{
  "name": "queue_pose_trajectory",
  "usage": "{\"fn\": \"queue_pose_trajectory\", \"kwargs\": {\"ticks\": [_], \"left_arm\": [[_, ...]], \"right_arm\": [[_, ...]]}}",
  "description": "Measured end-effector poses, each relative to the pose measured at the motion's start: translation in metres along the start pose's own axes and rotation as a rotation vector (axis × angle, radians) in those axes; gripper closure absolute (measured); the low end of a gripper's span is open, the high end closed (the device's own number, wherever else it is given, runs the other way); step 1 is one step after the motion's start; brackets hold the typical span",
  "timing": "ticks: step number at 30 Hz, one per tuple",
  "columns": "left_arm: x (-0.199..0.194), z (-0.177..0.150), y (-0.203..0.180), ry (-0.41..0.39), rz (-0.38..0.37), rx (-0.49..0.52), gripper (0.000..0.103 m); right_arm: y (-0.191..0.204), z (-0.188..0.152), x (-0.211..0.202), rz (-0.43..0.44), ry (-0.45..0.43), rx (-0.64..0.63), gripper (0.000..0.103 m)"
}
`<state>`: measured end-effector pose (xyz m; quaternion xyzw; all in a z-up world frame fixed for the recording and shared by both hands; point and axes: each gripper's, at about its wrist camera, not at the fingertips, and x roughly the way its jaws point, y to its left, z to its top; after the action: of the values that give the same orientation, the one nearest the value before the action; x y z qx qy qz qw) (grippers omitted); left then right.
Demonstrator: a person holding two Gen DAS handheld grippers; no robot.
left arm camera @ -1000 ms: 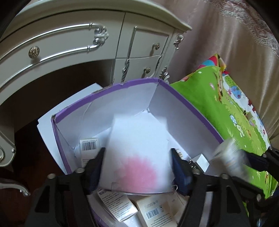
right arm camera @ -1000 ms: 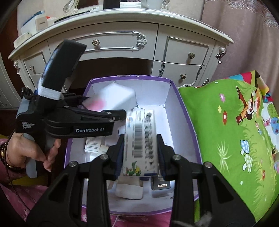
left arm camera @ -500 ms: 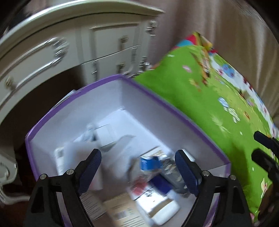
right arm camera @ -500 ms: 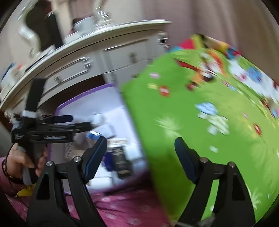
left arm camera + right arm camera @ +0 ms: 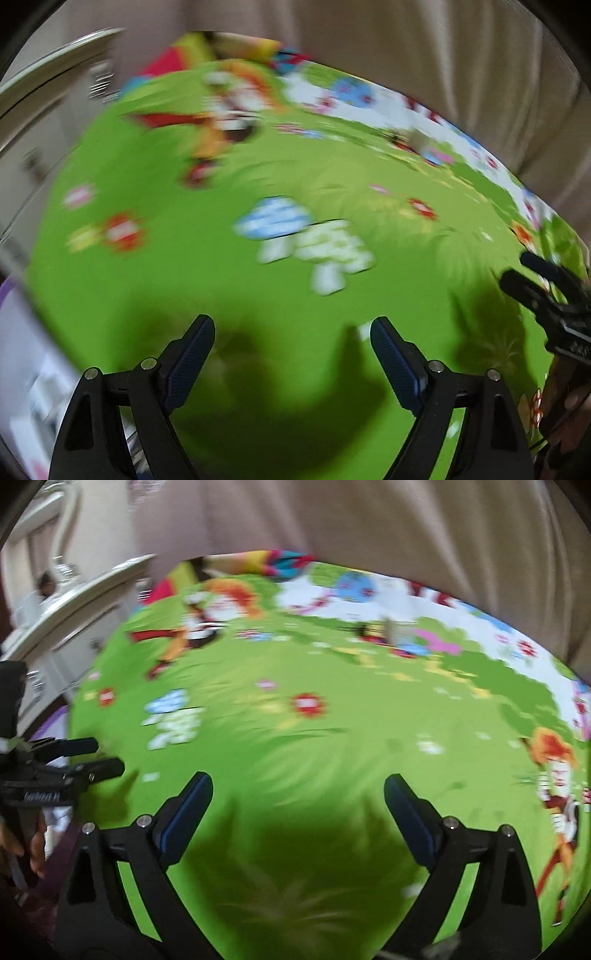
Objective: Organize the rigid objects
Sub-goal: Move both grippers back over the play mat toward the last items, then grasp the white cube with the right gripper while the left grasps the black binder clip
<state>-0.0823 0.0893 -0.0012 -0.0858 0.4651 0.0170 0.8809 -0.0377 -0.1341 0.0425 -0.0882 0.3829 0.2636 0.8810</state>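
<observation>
A: Box (image 5: pixel 14 332), purple-rimmed, sits left of the left gripper (image 5: pixel 291 354), blurred. Fingers?

B: Spread apart, empty, over the green cartoon mat (image 5: pixel 184 258).

A: And the right gripper (image 5: pixel 298 808)?

B: Its jaws are opening, nothing between them, mat below; a pale curtain (image 5: pixel 369 524) hangs beyond.

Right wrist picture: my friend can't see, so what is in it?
The right gripper, with nothing between its opening jaws, hangs over a blurry green cartoon mat. The left gripper pokes in from the left edge, with a white dresser and beige curtain behind.
</observation>
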Motion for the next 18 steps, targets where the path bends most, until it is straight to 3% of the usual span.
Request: {"fn": "queue_pose_trajectory", "kwargs": {"ticks": [3, 7, 10, 12, 13, 18], "left_arm": [[0.026, 0.022, -0.030, -0.017, -0.047, 0.078, 0.016], [0.067, 0.067, -0.059, -0.037, -0.010, 0.149, 0.016], [0.090, 0.094, -0.065, -0.049, 0.012, 0.159, 0.015], [0.103, 0.110, -0.064, -0.041, 0.009, 0.158, 0.009], [0.107, 0.114, -0.061, -0.034, -0.004, 0.154, 0.001], [0.104, 0.114, -0.048, -0.051, -0.070, 0.100, 0.000]], "right_arm": [[-0.028, 0.007, 0.011, -0.042, 0.008, 0.031, 0.002], [-0.058, 0.024, 0.044, -0.070, 0.067, 0.080, 0.002], [-0.072, 0.039, 0.063, -0.072, 0.081, 0.108, 0.002], [-0.079, 0.049, 0.074, -0.082, 0.069, 0.099, 0.002], [-0.082, 0.055, 0.081, -0.089, 0.069, 0.094, 0.002], [-0.105, 0.097, 0.126, -0.095, 0.060, 0.022, 0.002]]}}
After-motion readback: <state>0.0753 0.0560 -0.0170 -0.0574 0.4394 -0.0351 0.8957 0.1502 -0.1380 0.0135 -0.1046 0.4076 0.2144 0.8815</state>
